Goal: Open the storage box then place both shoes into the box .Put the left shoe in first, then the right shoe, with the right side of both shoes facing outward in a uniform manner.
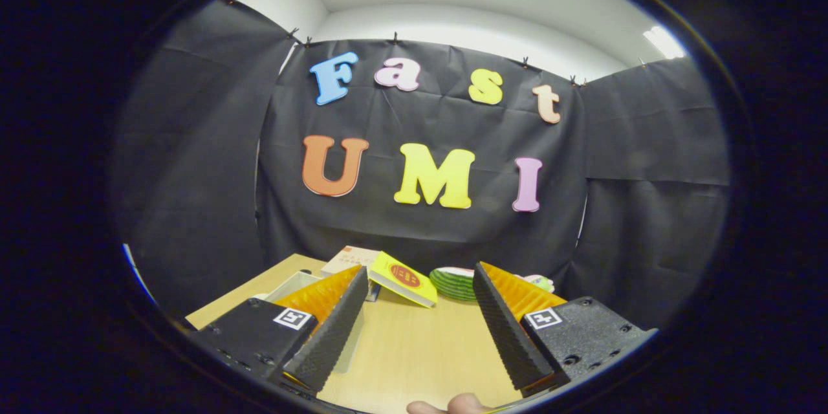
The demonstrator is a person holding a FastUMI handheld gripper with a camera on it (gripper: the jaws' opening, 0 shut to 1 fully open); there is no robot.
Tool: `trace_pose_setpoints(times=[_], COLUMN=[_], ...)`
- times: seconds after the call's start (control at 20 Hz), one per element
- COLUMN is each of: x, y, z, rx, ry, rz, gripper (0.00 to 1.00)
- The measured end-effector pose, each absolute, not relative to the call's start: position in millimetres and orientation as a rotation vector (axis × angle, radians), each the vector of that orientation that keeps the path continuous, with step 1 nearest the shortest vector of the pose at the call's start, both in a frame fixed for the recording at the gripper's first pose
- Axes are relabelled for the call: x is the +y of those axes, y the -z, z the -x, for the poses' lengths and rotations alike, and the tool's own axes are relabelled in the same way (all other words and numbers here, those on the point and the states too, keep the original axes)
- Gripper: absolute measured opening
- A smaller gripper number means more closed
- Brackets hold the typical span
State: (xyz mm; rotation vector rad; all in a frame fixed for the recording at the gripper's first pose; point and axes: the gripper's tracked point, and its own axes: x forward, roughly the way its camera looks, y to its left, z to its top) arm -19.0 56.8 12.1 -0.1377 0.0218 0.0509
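My gripper point(420, 272) is open, held level above a light wooden table point(414, 343). Its two fingers stand wide apart with nothing between them but bare tabletop. A pale open-topped box point(292, 284) lies just behind the left finger, mostly hidden by it; I cannot tell whether it is the storage box. A small white and pink thing point(540, 281) peeks out beyond the right finger, too hidden to name.
Beyond the fingertips, at the table's far side, a yellow book point(402, 279) lies tilted, with a beige flat box point(349, 260) behind it and a stack of green plates point(454, 283) to its right. A person's fingertip point(453, 405) shows below the fingers.
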Motion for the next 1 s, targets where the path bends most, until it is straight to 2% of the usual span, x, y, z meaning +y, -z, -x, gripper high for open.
trace_pose_setpoints(times=[0.3, 1.0], x=[41, 4], y=[3, 23], z=[40, 16], rx=[0.053, 0.107], ry=[-0.056, 0.0], rz=[0.125, 0.112], gripper=[1.0, 1.0])
